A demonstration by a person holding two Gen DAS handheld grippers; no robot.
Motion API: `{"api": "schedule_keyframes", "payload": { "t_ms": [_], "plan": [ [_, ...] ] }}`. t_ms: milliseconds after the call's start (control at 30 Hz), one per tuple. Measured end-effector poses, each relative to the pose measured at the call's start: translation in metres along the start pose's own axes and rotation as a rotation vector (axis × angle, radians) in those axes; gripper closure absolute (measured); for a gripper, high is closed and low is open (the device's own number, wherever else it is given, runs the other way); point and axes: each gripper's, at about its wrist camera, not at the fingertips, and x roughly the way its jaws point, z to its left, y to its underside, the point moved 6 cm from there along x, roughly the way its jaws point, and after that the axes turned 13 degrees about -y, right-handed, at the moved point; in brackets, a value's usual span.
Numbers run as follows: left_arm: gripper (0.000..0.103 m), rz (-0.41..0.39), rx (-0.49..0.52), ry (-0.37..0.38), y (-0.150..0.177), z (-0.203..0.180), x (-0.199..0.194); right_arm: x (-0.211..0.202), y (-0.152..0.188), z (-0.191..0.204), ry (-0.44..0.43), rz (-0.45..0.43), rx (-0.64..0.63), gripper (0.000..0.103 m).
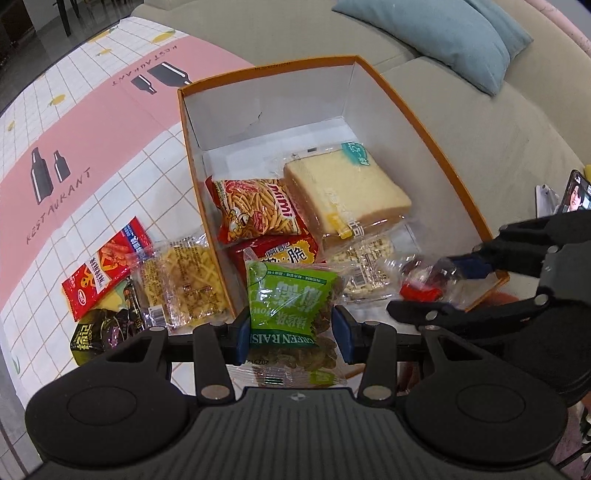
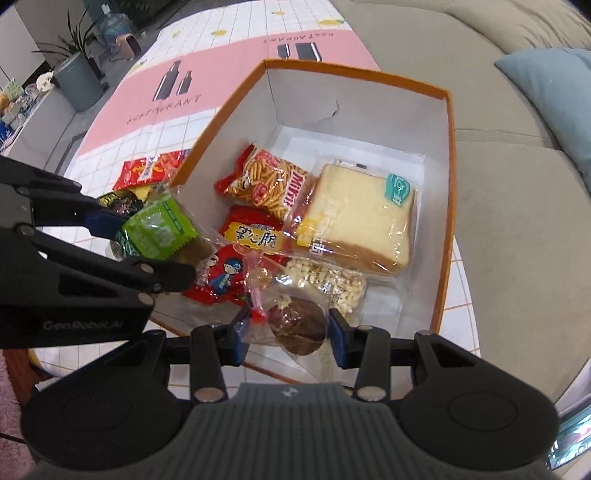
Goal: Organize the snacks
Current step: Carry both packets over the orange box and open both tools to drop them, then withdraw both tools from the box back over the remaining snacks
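Left tool [image 1: 291,332]: raisin bag [image 1: 291,295] | tablecloth [image 1: 74,155]: pink-white grid | sofa [image 1: 498,147] behind

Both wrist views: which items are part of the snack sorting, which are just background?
In the job:
- orange box
- green raisin pack in left gripper
- clear-wrapped brown snack in right gripper
- sandwich pack, already boxed
- red sachet, on the cloth

Just lying about:
- blue cushion
- phone
- grey bin
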Motion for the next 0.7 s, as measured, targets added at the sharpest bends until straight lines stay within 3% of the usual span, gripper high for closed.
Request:
{"api": "schedule_keyframes", "payload": {
  "t_ms": [333, 700],
  "plan": [
    [0.052, 0.018, 0.033, 0.006, -0.004, -0.007, 0.008, 0.018, 0.002, -0.008, 0.000, 0.071, -0.015, 0.062],
    [0.054, 0.047, 0.009, 0.016, -0.001, 0.000, 0.015, 0.024, 0.005, -0.020, -0.018, 0.083, 0.058, 0.061]
  ]
}}
